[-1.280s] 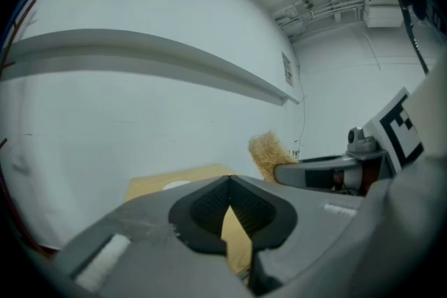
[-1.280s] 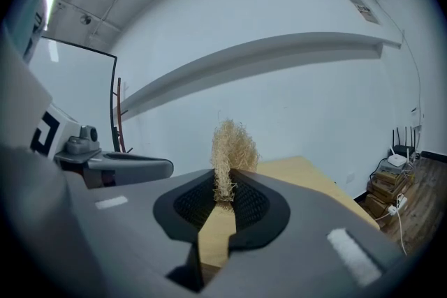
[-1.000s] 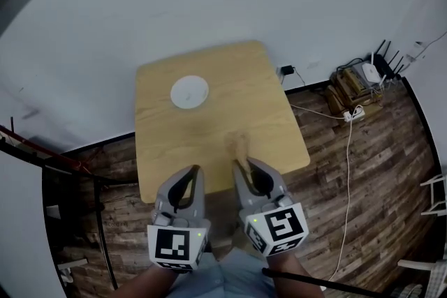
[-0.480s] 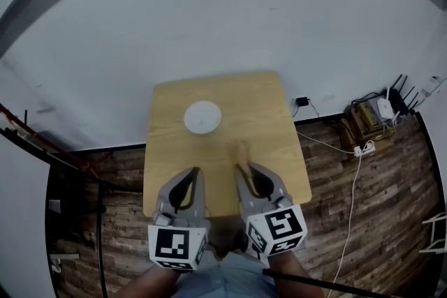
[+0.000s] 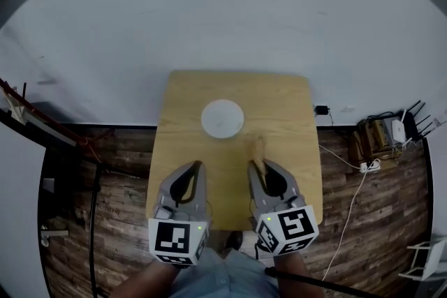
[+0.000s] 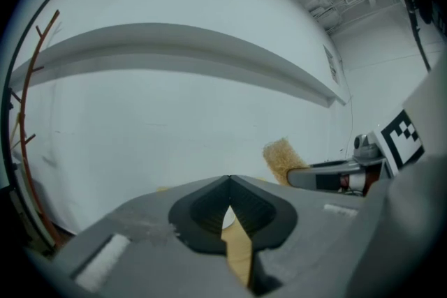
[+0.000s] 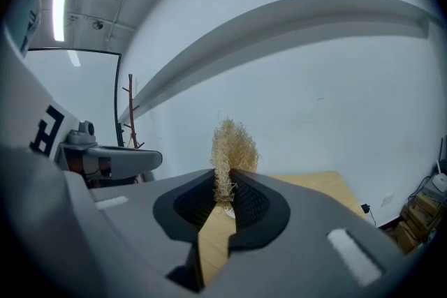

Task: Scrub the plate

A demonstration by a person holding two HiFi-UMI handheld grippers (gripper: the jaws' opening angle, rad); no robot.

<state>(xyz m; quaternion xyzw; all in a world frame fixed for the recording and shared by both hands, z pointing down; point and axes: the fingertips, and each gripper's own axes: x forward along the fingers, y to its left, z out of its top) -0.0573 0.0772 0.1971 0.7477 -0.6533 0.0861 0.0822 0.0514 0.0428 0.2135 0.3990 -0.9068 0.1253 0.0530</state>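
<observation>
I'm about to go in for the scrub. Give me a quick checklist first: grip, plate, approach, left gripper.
1. Scrubber gripped: ok. The right gripper is shut on the fibrous scrubber, whose tuft sticks out past the tips.
2. Plate located: ok. The white plate lies flat on the table, ahead of both grippers.
3. Scrubber on plate: not ok. It is short of the plate and apart from it.
4. Approach: ok. Only bare tabletop shows between scrubber and plate.
5. Left gripper ready to steady the plate: not ok. It is shut, empty and over the table's near edge.
6. Where the plate is dirty: cannot tell.
</observation>
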